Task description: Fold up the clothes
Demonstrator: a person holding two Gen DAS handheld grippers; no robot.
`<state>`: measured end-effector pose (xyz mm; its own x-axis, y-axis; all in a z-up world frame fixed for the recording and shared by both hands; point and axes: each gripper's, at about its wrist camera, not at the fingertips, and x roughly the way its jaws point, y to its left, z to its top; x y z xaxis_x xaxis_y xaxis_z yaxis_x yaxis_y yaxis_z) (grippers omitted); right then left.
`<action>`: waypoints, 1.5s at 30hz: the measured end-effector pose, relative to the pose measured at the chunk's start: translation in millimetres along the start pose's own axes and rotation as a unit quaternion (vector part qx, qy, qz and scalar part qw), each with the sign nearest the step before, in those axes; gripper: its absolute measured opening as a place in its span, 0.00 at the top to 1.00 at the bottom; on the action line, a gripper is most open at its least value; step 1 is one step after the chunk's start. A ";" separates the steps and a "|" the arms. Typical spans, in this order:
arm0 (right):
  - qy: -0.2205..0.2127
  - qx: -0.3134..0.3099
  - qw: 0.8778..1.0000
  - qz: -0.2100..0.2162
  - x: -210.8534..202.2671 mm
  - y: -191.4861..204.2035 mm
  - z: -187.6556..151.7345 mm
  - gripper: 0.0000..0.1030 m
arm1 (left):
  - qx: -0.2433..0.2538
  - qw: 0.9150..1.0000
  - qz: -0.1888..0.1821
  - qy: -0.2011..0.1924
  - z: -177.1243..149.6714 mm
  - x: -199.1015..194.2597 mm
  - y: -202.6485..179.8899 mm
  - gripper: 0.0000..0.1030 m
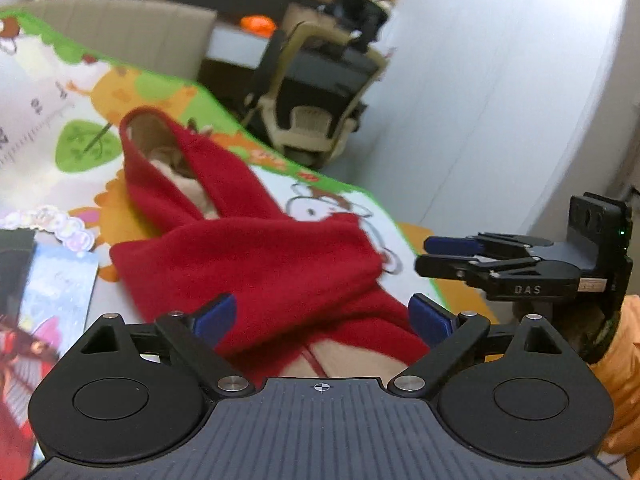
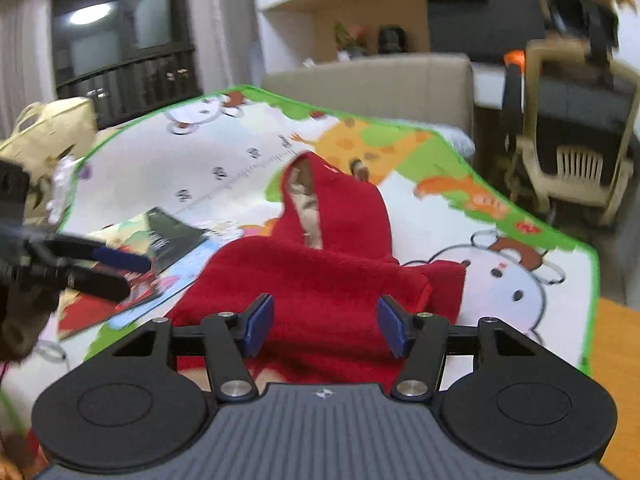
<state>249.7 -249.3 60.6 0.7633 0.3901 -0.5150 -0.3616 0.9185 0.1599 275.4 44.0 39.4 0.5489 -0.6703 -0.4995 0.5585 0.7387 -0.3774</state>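
- The play mat [image 2: 520, 288], printed with cartoon animals and edged in green, covers the surface and carries everything else.
- The red hooded garment [image 2: 320, 280] lies across the middle of the mat, hood [image 2: 340, 200] pointing away from the cameras with its pale lining showing; the body is bunched rather than flat, and one fold of cloth juts out to the right (a sleeve, probably).
- Some picture books [image 2: 160, 248] lie on the mat just left of the garment, apparently touching its edge.
- The left gripper [image 1: 322, 316] hangs over the near part of the cloth with its blue pads spread wide, holding nothing.
- The right gripper [image 2: 326, 326] does likewise, fingers well apart and empty.
- Judging from the rumpled cloth, a clean fold calls for each gripper to pinch a single layer at an outer edge and draw it taut, clear of the books.
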 end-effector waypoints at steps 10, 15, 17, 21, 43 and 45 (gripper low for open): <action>0.034 -0.025 0.999 -0.024 138.0 -1.0 79.5 0.43 | -0.088 0.995 0.016 0.031 -4.7 100.0 67.3 0.03; 0.048 -0.042 0.998 -0.029 197.4 7.0 108.5 0.41 | -0.044 0.999 0.004 0.025 -12.9 95.2 64.4 0.03; 0.052 -0.051 0.997 -0.023 203.0 14.3 106.5 0.41 | -0.059 0.998 -0.002 0.019 -9.0 89.1 70.5 0.03; 0.054 -0.072 0.996 -0.025 180.6 14.7 93.1 0.40 | -0.099 0.995 -0.013 0.006 -0.3 69.9 82.8 0.03; 0.047 -0.144 0.986 -0.074 -90.2 28.7 -102.3 0.27 | 0.157 0.983 0.088 0.039 -96.0 -57.5 -34.3 0.03; 0.044 -0.175 0.982 -0.063 -99.6 46.5 -116.8 0.27 | 0.189 0.977 0.093 0.035 -120.8 -71.8 -48.4 0.03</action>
<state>94.3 -253.0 20.9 0.7696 0.2539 -0.5859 -0.4413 0.8747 -0.2006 133.8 65.0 -0.7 0.6270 -0.5102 -0.5887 0.6498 0.7594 0.0339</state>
